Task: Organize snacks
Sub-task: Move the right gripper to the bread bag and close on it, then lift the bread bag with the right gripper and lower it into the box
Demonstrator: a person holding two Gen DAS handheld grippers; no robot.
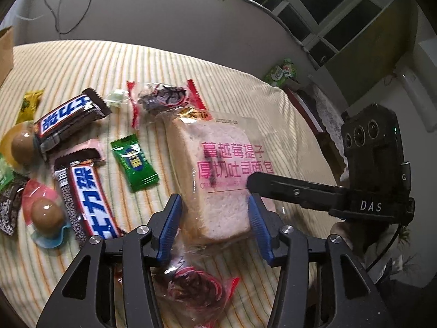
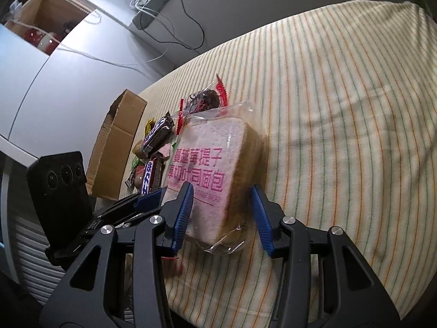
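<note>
Striped cloth [image 1: 218, 63] covers the bed where the wrapped toast bread [image 1: 221, 175] lies flat. Both the left gripper [image 1: 215, 224] and right gripper [image 2: 222, 216] stand apart, straddling its near end without clamping. Left of the bread lie 2 Snickers bars [image 1: 84, 199], a green candy [image 1: 135, 162] and 2 braised eggs [image 1: 46, 214]; beyond those sits a cardboard box [image 2: 114, 150].

The bread pack [image 1: 218, 175] lies on the bed [image 1: 82, 63], between the fingers of the left tool [image 1: 215, 229] and of the right tool [image 2: 222, 216]. Left of it lie two chocolate bars [image 1: 87, 199], and a dried-fruit packet [image 1: 164, 98] behind it. A cardboard box [image 2: 114, 147] stands at the bed's left edge.
</note>
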